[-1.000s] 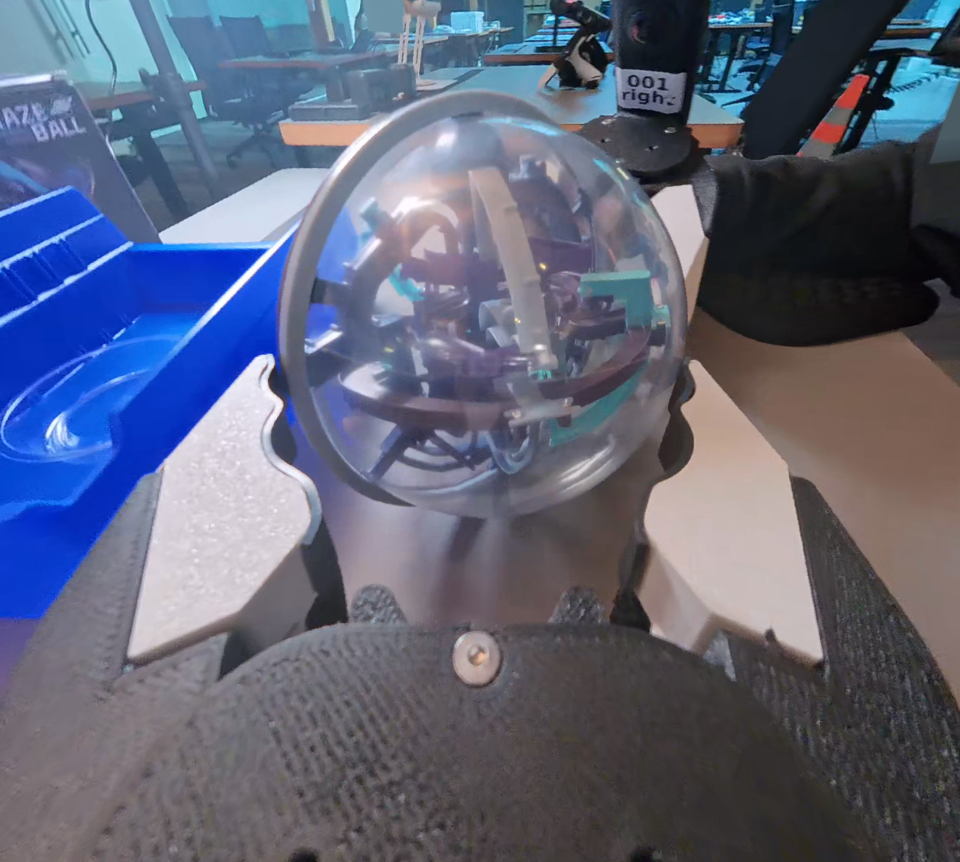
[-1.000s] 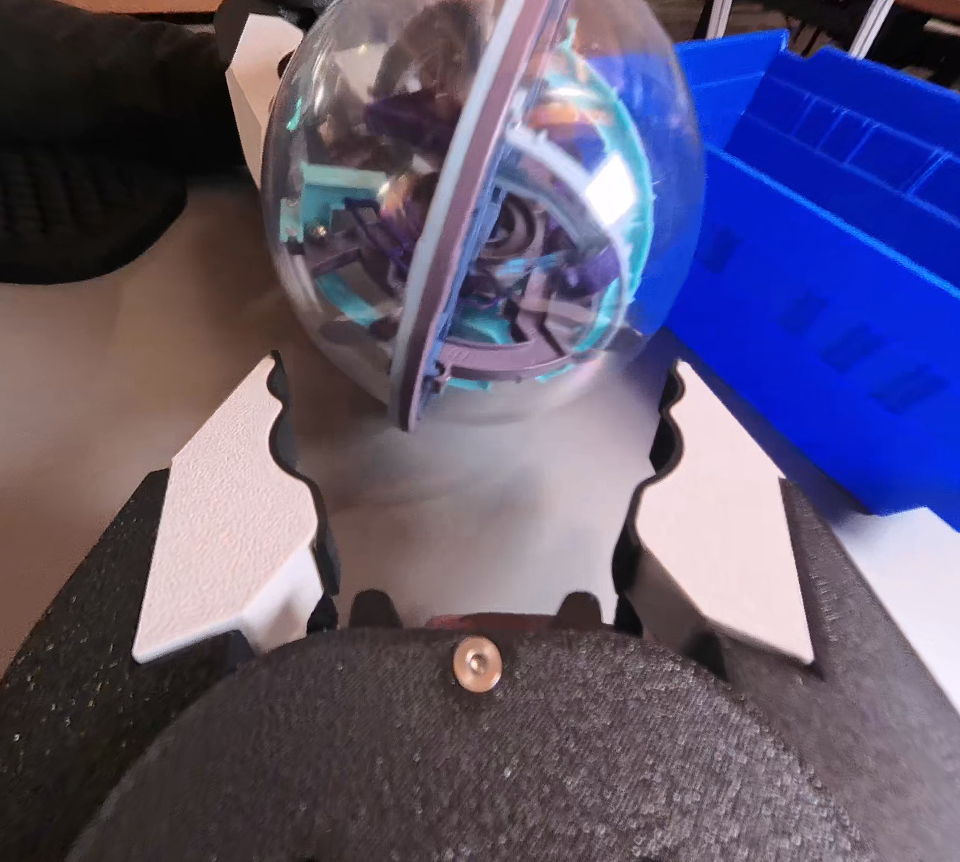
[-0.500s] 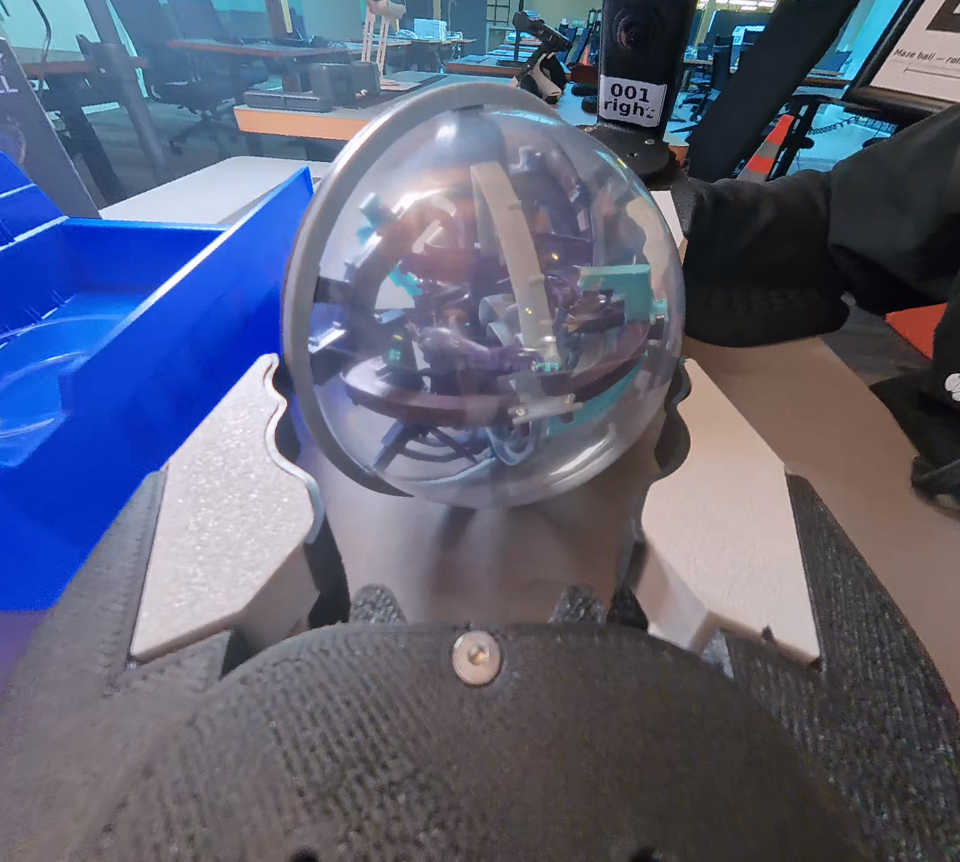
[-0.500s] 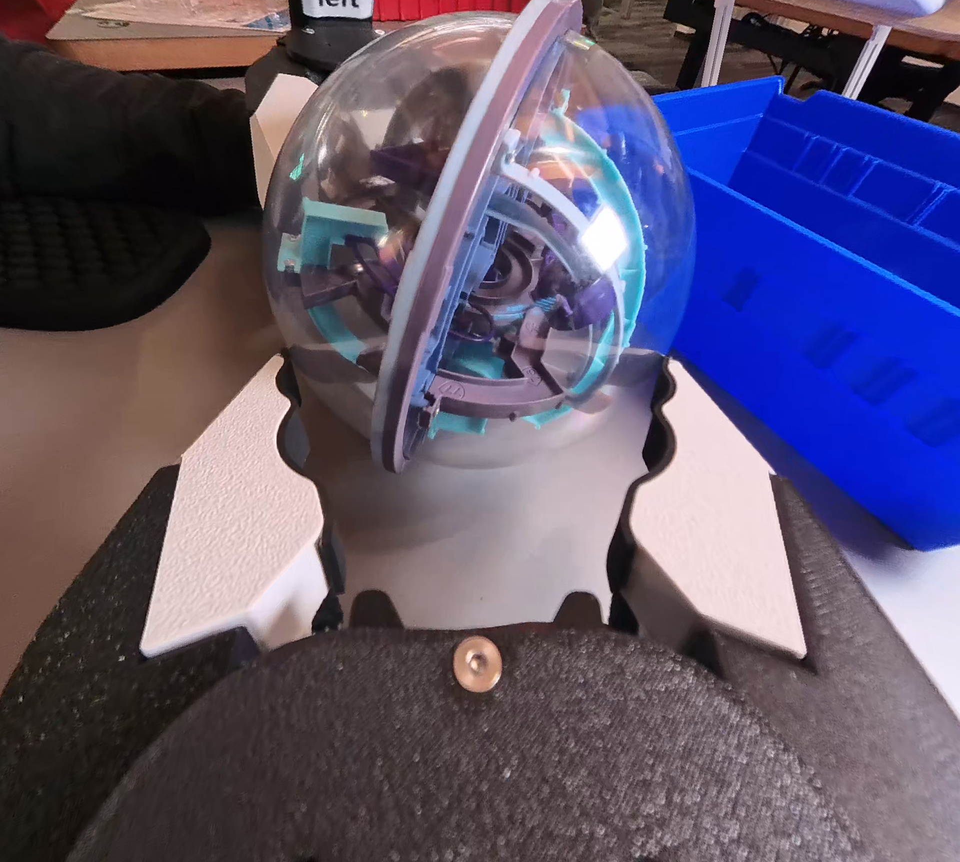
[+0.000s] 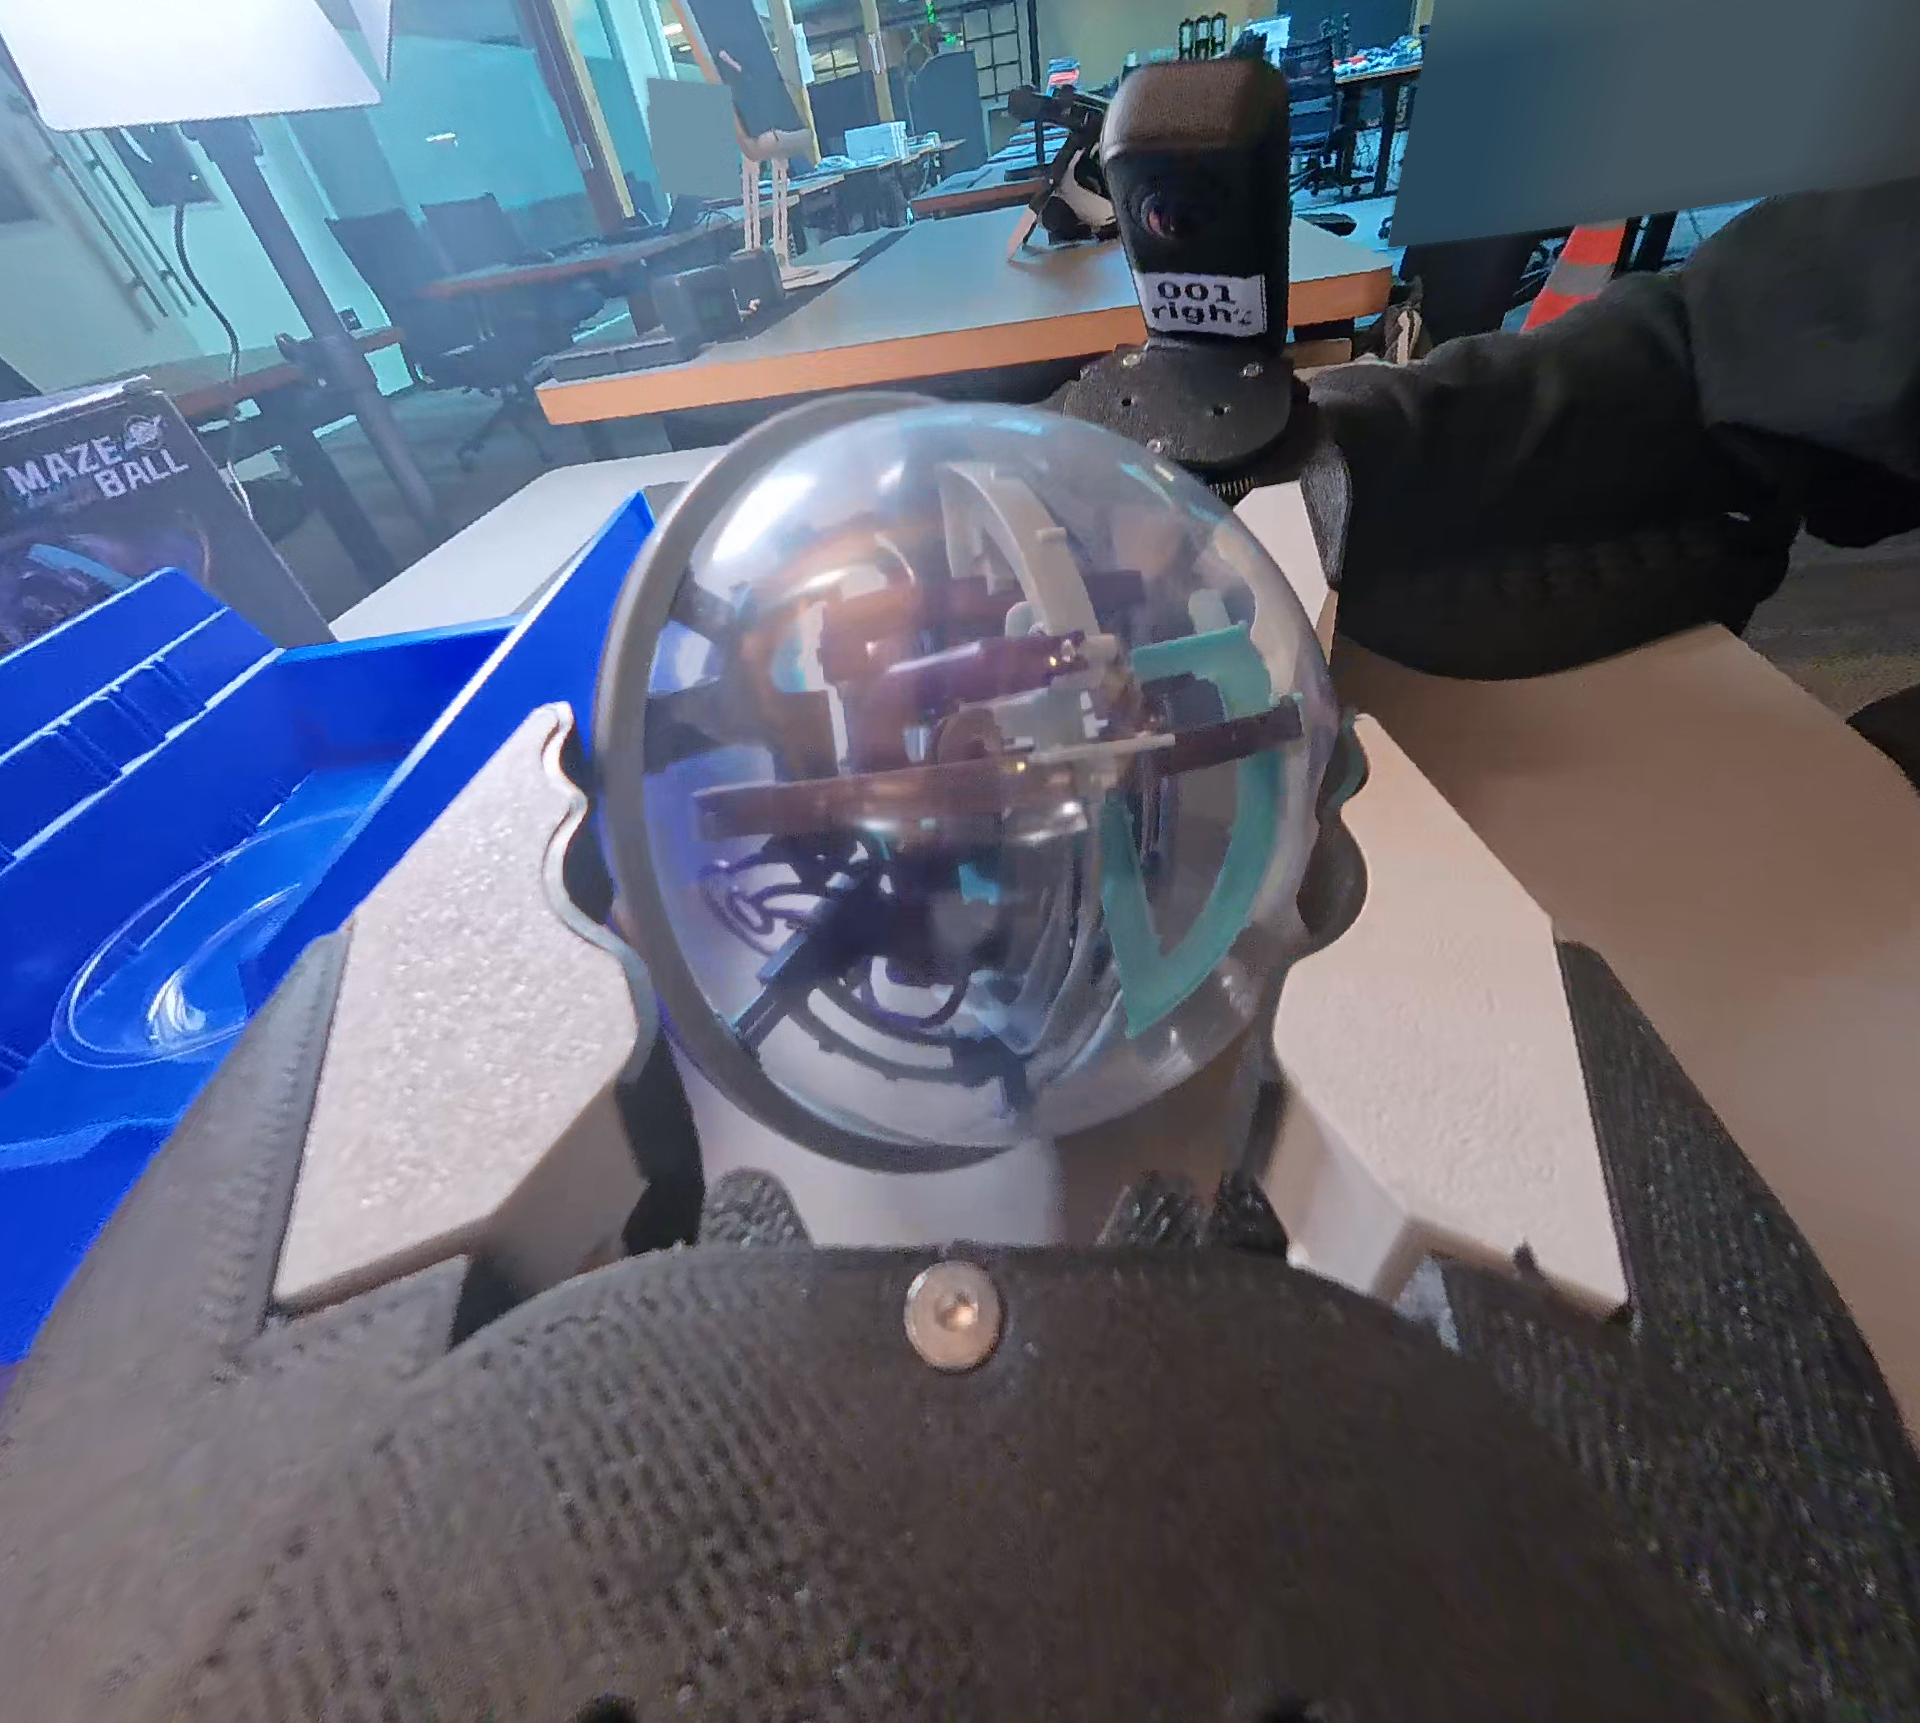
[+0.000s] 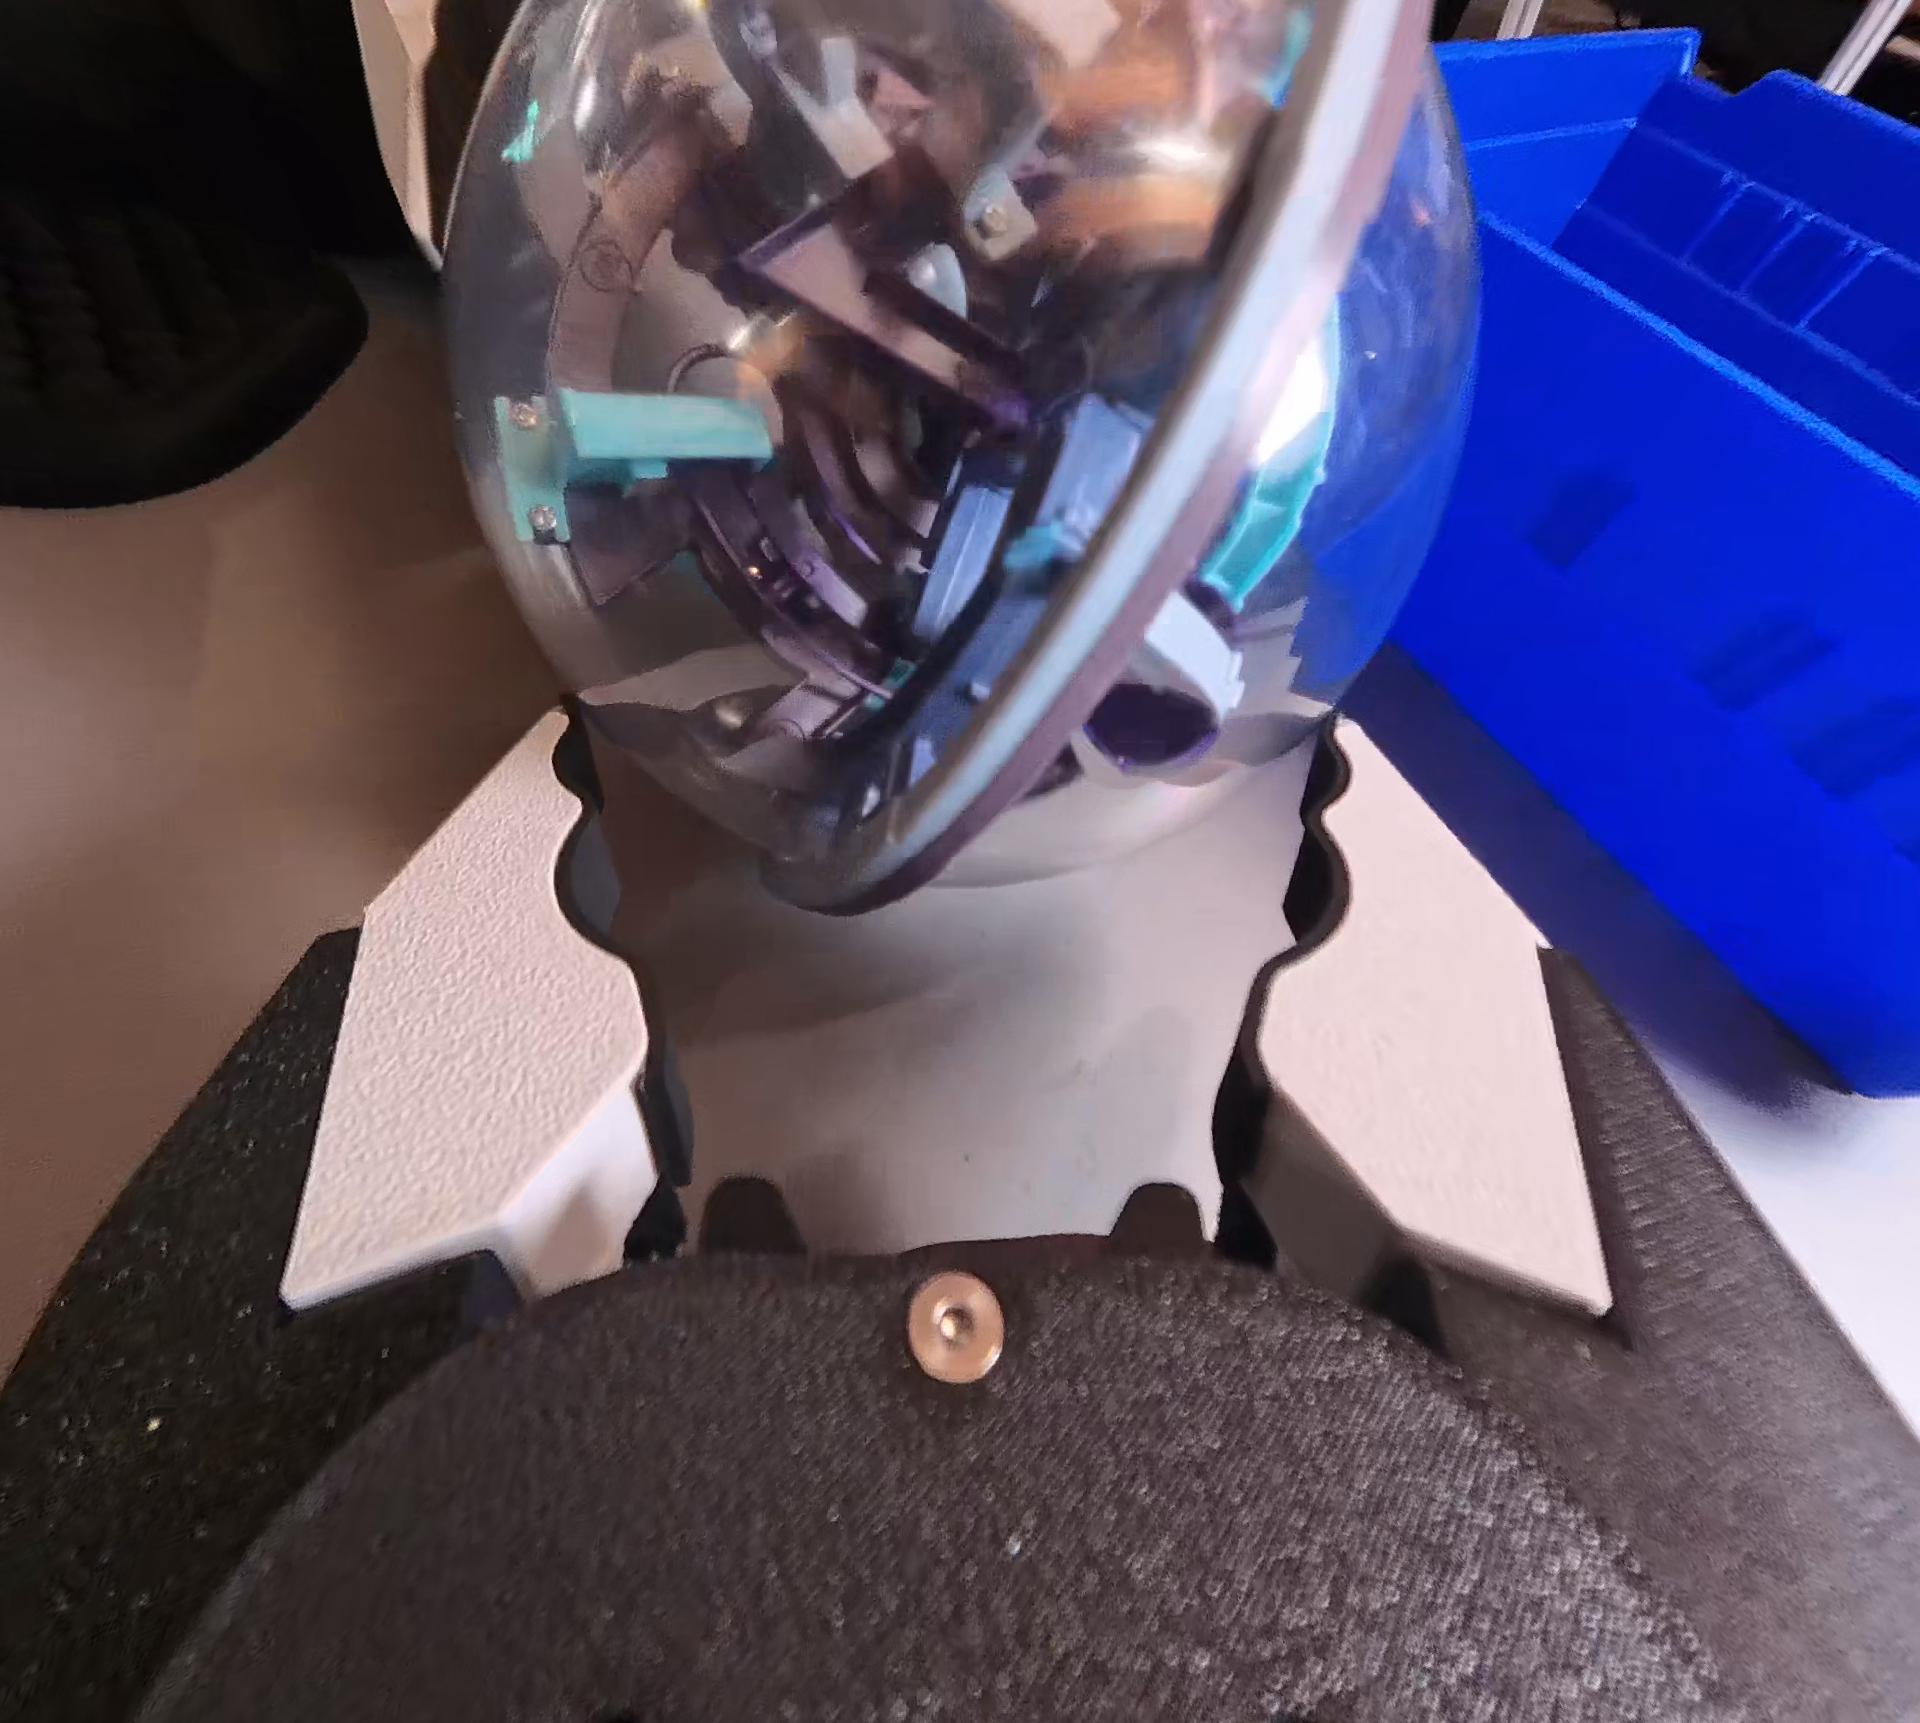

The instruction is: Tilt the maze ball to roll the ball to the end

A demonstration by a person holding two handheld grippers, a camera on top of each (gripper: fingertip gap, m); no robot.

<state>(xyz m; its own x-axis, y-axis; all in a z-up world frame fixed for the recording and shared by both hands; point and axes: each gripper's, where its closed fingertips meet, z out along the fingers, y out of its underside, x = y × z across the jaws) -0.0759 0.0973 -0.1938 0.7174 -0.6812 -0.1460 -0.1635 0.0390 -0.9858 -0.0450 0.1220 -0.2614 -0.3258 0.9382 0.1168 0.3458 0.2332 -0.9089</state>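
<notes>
Since a moment ago I've tipped the maze ball (image 5: 961, 780); left tongs (image 5: 961, 852) and right tongs (image 6: 951, 800) cradle it wide above the worktop (image 6: 208, 655). Smooth shell may slip; inner ball possibly overshoots.

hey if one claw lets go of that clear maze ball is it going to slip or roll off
Probably yes. The maze ball is a smooth, glossy, round shell, so it likely slips easily and would roll on the table. It looks hollow, so probably light. The left claw and right claw pinch only its curved sides.

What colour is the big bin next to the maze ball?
Bright blue. The bin shows best in the right wrist view, right beside the maze ball.
</notes>
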